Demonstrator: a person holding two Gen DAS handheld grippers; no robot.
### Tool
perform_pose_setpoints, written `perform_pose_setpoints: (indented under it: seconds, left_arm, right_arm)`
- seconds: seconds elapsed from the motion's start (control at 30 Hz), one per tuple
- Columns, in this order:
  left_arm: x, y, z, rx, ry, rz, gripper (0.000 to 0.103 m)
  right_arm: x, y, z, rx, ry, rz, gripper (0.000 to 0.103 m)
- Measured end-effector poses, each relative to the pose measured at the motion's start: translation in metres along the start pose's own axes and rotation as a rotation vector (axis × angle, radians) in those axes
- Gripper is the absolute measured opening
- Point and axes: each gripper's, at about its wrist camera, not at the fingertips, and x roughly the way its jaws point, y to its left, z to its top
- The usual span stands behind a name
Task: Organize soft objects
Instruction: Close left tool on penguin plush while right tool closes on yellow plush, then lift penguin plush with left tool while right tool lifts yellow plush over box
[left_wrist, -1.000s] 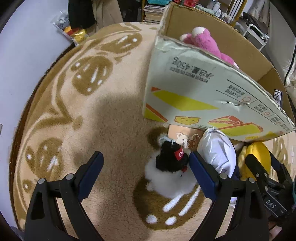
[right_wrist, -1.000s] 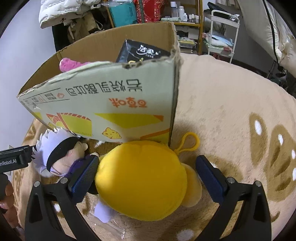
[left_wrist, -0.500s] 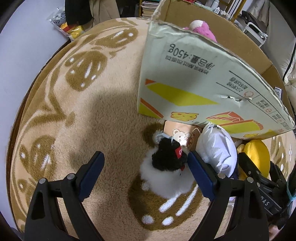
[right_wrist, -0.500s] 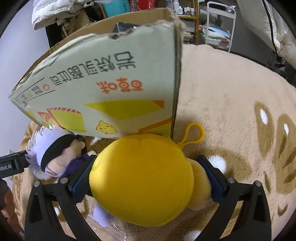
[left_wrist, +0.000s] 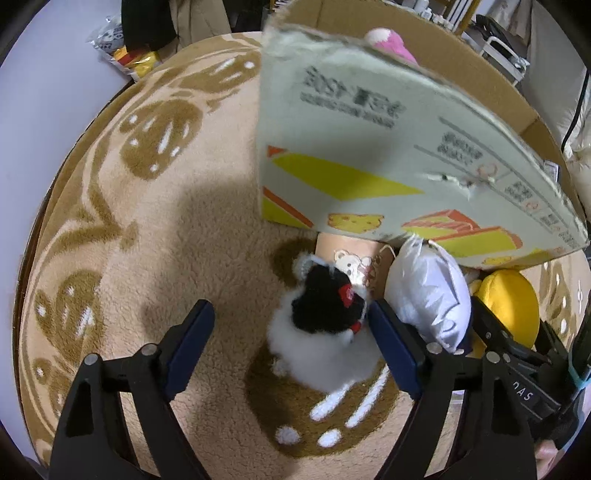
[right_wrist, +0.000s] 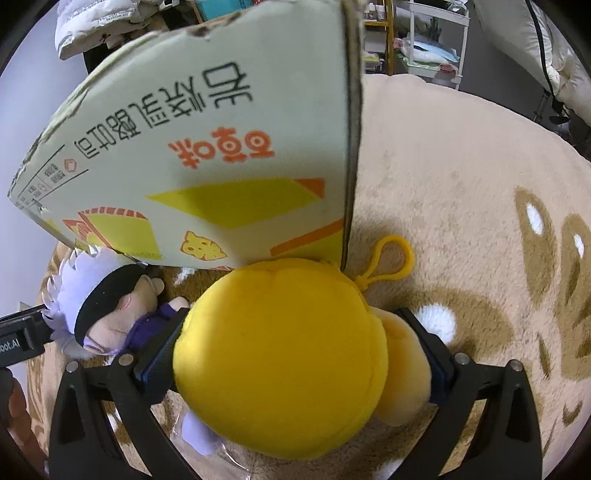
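A black and white plush (left_wrist: 325, 325) with a red bow lies on the tan rug (left_wrist: 147, 229). My left gripper (left_wrist: 291, 343) straddles it with its jaws closing. The right pad is at the plush and the left pad stands clear. Beside it lies a white-haired doll (left_wrist: 428, 295) (right_wrist: 103, 295). My right gripper (right_wrist: 295, 354) is down around a round yellow plush (right_wrist: 288, 369) (left_wrist: 513, 299). That plush fills the wide gap and shows no dent. Behind both stands an open cardboard box (left_wrist: 369, 155) (right_wrist: 221, 147) with a pink plush (left_wrist: 388, 40) inside.
A small bear-print card (left_wrist: 351, 258) leans at the box's foot. The yellow plush's loop (right_wrist: 391, 262) lies by the box corner. Snack packets (left_wrist: 125, 55) sit off the rug at the back left. Shelves and a white cart (right_wrist: 424, 44) stand behind the box.
Both grippers have sunk toward the rug. The right one has come down around the yellow plush. The left jaws have narrowed a little about the black and white plush.
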Motion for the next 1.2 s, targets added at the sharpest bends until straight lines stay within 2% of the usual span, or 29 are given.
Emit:
perform_pose_setpoints:
  seconds: [0.3,0.37,0.5,0.6,0.93,1.2]
  left_arm:
    - [0.003,-0.004,0.003,0.017,-0.003,-0.01,0.072]
    - [0.004,-0.005,0.004,0.023,-0.003,-0.022,0.066]
    - [0.001,-0.014,-0.001,0.053,-0.008,-0.051,0.044]
    - [0.001,-0.018,-0.001,0.071,-0.014,-0.057,0.035]
    - [-0.01,-0.021,-0.009,0.069,-0.028,-0.071,0.031]
    - [-0.031,-0.018,-0.018,0.048,-0.08,-0.064,0.031]
  right_arm:
    - [0.002,0.013,-0.005,-0.023,-0.024,-0.04,0.103]
    - [0.0,0.016,-0.006,-0.024,-0.024,-0.037,0.101]
    - [-0.006,0.023,-0.009,-0.026,-0.029,-0.025,0.089]
    - [-0.01,0.028,-0.011,-0.038,-0.042,-0.034,0.086]
    - [-0.029,0.038,-0.022,-0.099,-0.102,-0.079,0.083]
    - [-0.061,0.033,-0.016,-0.101,-0.14,-0.055,0.08]
